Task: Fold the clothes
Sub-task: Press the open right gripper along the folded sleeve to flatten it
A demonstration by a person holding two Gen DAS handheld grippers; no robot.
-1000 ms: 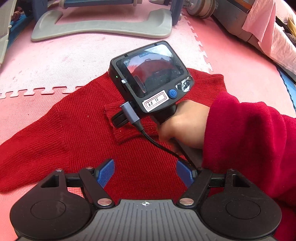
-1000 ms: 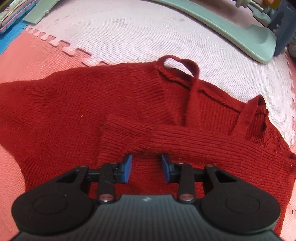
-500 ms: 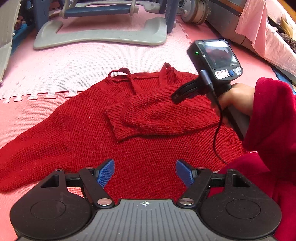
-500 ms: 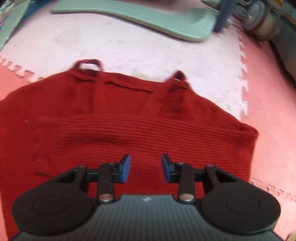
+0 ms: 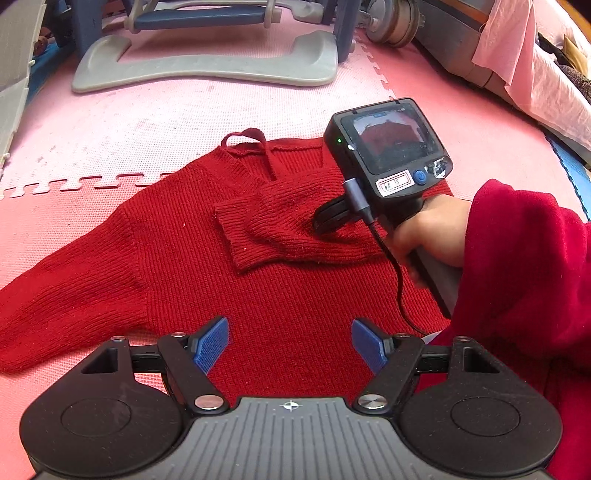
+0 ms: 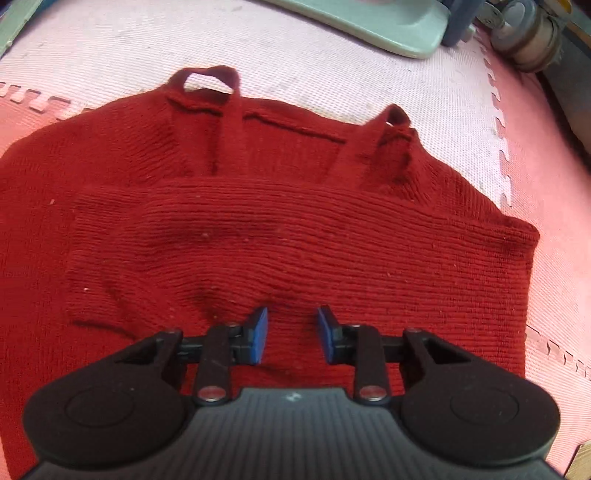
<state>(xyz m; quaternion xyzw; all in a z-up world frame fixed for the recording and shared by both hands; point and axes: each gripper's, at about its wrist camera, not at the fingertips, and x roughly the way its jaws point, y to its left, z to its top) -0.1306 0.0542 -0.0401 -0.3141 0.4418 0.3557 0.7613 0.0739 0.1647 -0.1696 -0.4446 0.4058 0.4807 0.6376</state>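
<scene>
A red knit sweater (image 5: 280, 288) lies flat on the pink foam mat (image 5: 110, 129), neckline away from me. One sleeve (image 5: 288, 229) is folded across the chest; the other sleeve (image 5: 55, 295) stretches out to the left. My left gripper (image 5: 290, 341) hovers open above the sweater's lower body, with nothing between its blue pads. My right gripper (image 6: 291, 334), held by a hand in a red sleeve (image 5: 517, 280), points down at the folded sleeve (image 6: 295, 251). Its jaws are closing, and only a slight ridge of knit lies in the gap, not pinched.
A grey-green stand base (image 5: 203, 66) lies on the mat beyond the sweater, with a caster wheel (image 5: 391, 18) at the back right. Pink cloth (image 5: 517, 66) hangs over furniture on the right. A jigsaw seam (image 6: 498, 147) joins the mat tiles beside the sweater.
The right gripper swung out to the sweater's right side, then came back over the folded sleeve, and its jaws narrowed a little. The left gripper has stayed put, open.
</scene>
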